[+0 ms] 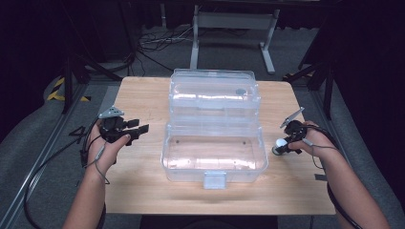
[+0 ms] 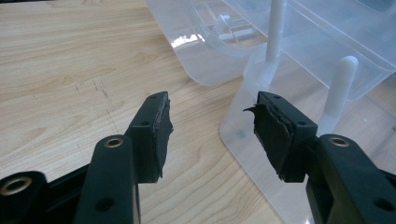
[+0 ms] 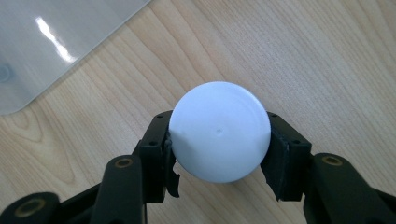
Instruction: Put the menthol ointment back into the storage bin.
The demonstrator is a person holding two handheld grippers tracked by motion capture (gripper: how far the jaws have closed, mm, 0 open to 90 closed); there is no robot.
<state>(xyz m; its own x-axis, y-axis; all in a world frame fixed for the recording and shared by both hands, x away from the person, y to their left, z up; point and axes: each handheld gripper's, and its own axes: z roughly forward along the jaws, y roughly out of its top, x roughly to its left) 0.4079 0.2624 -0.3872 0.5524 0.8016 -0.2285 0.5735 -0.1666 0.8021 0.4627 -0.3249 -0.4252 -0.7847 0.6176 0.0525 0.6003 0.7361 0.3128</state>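
Two jaws of my right gripper are clamped on a white ball, one pad pressing each side at its widest girth. In the high view the ball sits in that gripper just above the worktop, beside the right end wall of the clear plastic box, outside it. The box stands open, its lid tipped back behind the tub.

I judge the ball light, hollow and stiff, with a smooth matte skin that could squirt out if the pads ride off the equator. The hold looks centred, so I would keep moderate pressure: enough to stop it slipping, not so much as to dent a thin shell. The frayed pad lining should help with friction.

My left gripper hangs over the left part of the worktop with its jaws apart, holding nothing, aimed at the box's left corner. The box itself looks thin-walled, light and slick, likely to slide if nudged, so steadying it by the rim or a white hinge post seems wise.
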